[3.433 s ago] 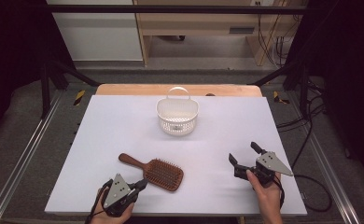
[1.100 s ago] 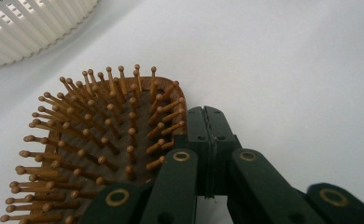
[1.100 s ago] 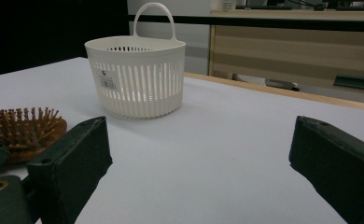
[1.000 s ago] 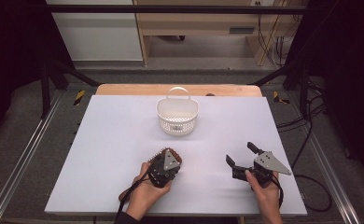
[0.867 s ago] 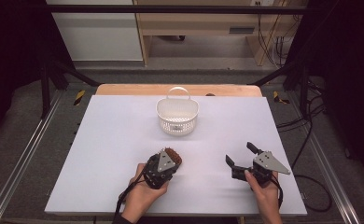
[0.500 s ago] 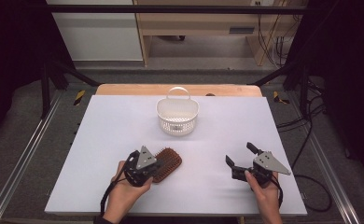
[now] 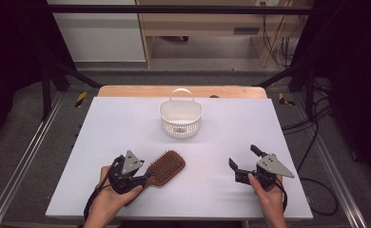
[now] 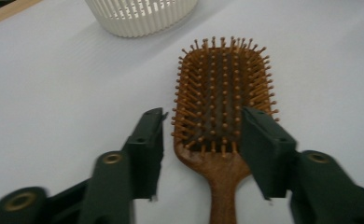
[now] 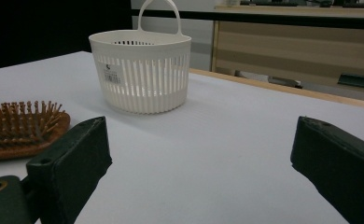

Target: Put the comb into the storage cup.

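wooden paddle hairbrush (image 8: 224,102), bristly | slatted white basket (image 7: 180,118) | matte table (image 7: 126,118)

Hairbrush (image 7: 167,166) turned; L gripper (image 7: 148,176) fingers (image 8: 147,144) apart

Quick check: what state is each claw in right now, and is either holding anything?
Left claw: open, jaws just opened, straddling the hairbrush near its neck without pressing it.
Right claw: open, holding nothing.
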